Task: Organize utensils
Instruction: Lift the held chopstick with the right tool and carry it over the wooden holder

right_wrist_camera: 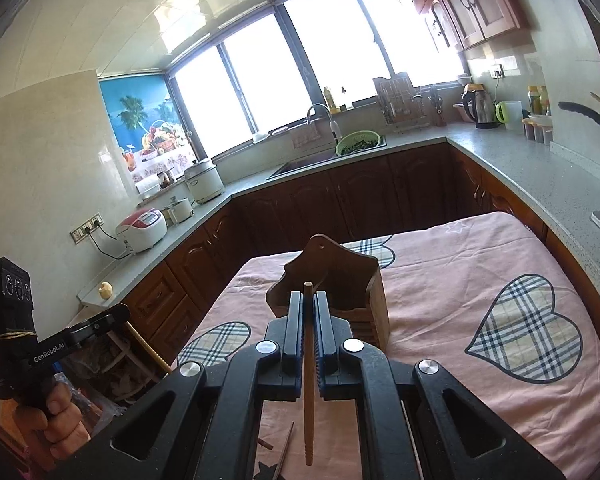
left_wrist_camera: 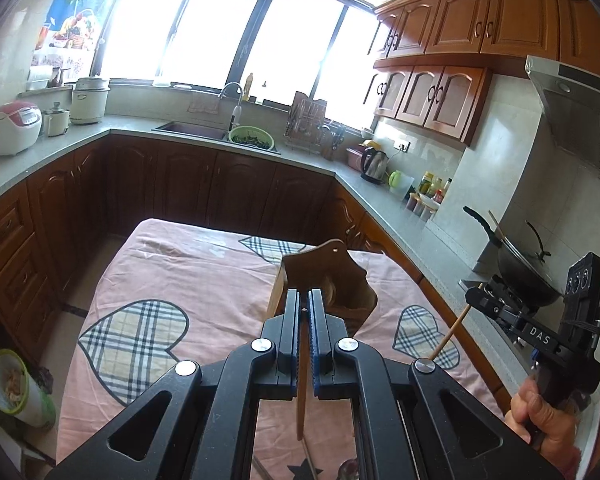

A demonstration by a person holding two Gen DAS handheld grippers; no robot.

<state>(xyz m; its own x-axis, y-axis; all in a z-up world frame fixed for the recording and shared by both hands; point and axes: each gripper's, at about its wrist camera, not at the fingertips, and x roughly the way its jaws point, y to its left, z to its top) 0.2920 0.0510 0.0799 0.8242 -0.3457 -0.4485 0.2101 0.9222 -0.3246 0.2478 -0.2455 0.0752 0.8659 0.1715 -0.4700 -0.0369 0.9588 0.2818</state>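
Observation:
A brown wooden utensil holder (left_wrist_camera: 320, 276) (right_wrist_camera: 340, 280) stands upright on the pink tablecloth. My left gripper (left_wrist_camera: 304, 298) is shut on a dark wooden chopstick (left_wrist_camera: 301, 384) that hangs down between the fingers, just in front of the holder. My right gripper (right_wrist_camera: 308, 300) is shut on a lighter wooden chopstick (right_wrist_camera: 308, 392), its top end poking up before the holder. The right gripper also shows in the left wrist view (left_wrist_camera: 474, 294) with its chopstick (left_wrist_camera: 448, 336). The left gripper shows at the left of the right wrist view (right_wrist_camera: 118, 314). More chopsticks (right_wrist_camera: 284, 452) lie on the cloth below.
The table with the pink heart-patterned cloth (left_wrist_camera: 172, 264) (right_wrist_camera: 480, 264) stands inside a U-shaped kitchen counter (left_wrist_camera: 52, 148). A wok (left_wrist_camera: 524, 268) sits on the stove at right. A sink with a green colander (left_wrist_camera: 252, 138), a kettle (left_wrist_camera: 374, 164) and rice cookers (left_wrist_camera: 14, 128) line the counter.

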